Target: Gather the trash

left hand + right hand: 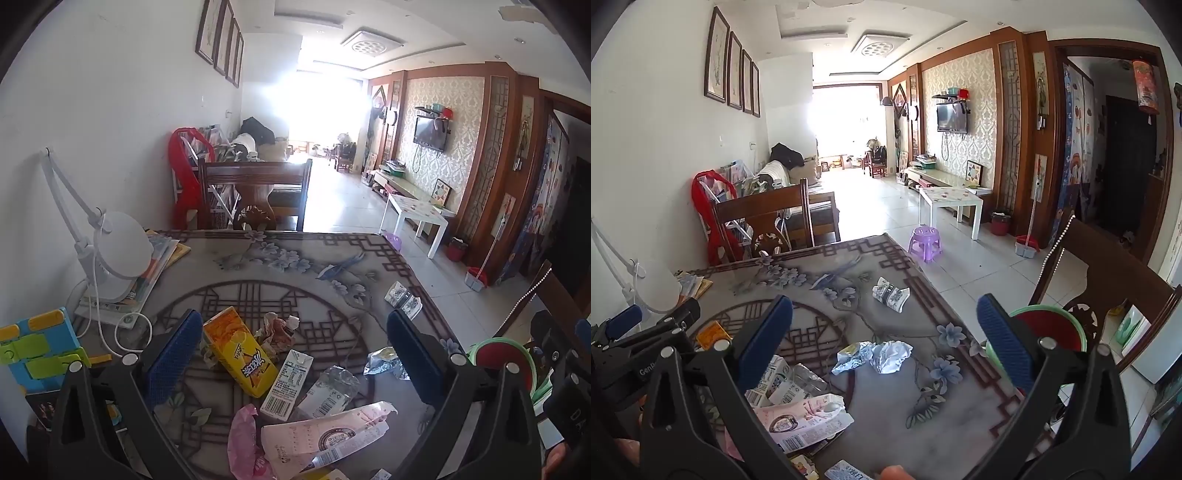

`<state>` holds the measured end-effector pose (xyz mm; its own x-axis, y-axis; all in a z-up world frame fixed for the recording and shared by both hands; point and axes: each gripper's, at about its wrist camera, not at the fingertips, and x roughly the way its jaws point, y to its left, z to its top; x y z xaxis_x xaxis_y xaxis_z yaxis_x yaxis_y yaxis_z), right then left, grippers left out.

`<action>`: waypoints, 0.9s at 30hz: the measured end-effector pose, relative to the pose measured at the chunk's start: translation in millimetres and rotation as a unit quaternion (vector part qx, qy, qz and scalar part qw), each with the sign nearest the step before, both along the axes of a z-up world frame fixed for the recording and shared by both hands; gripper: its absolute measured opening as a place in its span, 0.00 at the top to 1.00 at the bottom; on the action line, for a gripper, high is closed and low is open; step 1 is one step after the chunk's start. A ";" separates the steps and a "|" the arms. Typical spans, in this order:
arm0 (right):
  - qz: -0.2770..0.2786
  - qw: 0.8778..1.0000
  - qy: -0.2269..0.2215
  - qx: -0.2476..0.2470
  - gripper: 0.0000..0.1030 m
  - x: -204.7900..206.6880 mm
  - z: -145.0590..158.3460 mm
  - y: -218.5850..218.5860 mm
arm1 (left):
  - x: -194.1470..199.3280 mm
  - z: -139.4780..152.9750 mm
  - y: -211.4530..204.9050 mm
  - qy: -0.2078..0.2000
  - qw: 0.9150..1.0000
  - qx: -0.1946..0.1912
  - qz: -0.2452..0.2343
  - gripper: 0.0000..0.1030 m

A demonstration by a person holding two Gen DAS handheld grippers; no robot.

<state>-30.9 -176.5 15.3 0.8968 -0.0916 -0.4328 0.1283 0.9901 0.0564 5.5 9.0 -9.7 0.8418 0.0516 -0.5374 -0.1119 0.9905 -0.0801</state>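
Left tool [291,343] and right tool [884,332]: both spread apart, empty. Desk [280,273] holds yellow carton [240,350] near left, crumpled wrappers [873,356] centre.

Pink plastic wrapper [242,443] cut off by bottom edge, left-wrist view. Green-rimmed red bin [1052,325] partly hidden behind right gripper's finger. Print on crumpled black-and-white paper wrapper [890,293] too small to read.

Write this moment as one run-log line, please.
phase: start | left gripper: open, empty, over yellow carton | right gripper: open, empty, over foil wrapper | bin: right of table
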 end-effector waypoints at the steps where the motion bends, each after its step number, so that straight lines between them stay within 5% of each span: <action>1: 0.001 1.000 0.000 0.000 0.04 -0.2 -0.6 -0.1 | 0.2 -0.1 -0.1 0.001 1.000 0.000 0.001 0.08; 27: 0.007 1.000 -0.001 0.000 0.04 -0.2 -4.3 0.6 | -1.7 -0.9 8.8 0.008 1.000 0.001 0.013 0.08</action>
